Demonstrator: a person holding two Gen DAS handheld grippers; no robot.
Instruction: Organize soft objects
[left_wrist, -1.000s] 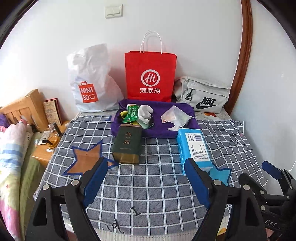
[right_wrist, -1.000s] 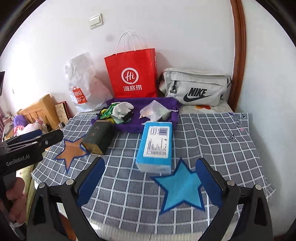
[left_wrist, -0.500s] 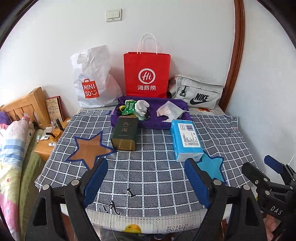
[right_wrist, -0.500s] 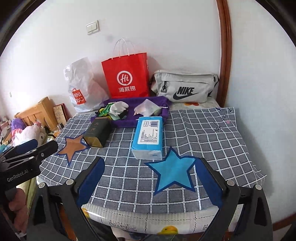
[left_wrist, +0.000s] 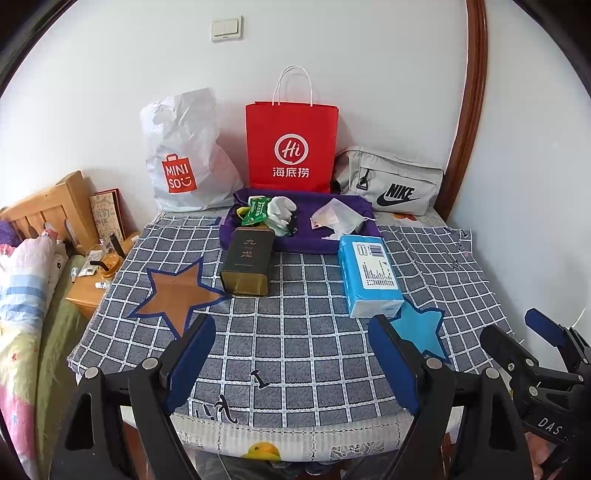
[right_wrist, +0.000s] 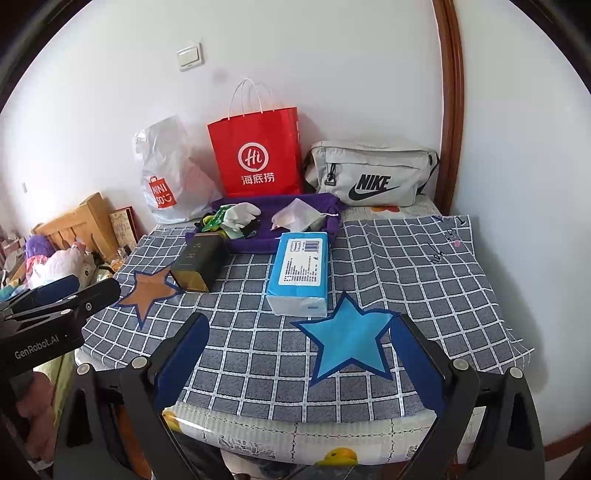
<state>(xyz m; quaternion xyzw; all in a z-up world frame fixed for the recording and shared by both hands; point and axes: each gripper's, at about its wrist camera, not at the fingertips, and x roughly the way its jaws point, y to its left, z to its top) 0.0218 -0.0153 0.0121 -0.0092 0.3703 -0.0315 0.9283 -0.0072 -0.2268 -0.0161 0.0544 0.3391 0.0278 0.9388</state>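
A blue tissue pack (left_wrist: 370, 275) (right_wrist: 301, 273) lies on the checked cloth (left_wrist: 325, 373), just beyond a blue star patch (right_wrist: 349, 341). Left of it, a dark tea tin (left_wrist: 248, 262) (right_wrist: 197, 262) lies by a brown star patch (left_wrist: 177, 291). Behind both, a purple tray (left_wrist: 314, 243) holds a white glove (left_wrist: 280, 208), a green packet (left_wrist: 255, 211) and a clear pouch (left_wrist: 338, 218). My left gripper (left_wrist: 290, 326) and right gripper (right_wrist: 299, 325) hang open over the cloth's near edge, well short of every object, nothing between the fingers.
A white Miniso bag (left_wrist: 184, 155), a red paper bag (left_wrist: 291, 147) and a grey Nike bag (left_wrist: 391, 182) line the wall. Left of the table are a wooden nightstand (left_wrist: 88, 291) and bedding (left_wrist: 22, 280). The table's front edge (left_wrist: 295, 435) is just below the grippers.
Both grippers have drawn back from the table, so the objects look smaller and the table's front edge has come into view. Over the last half second nothing shifted.
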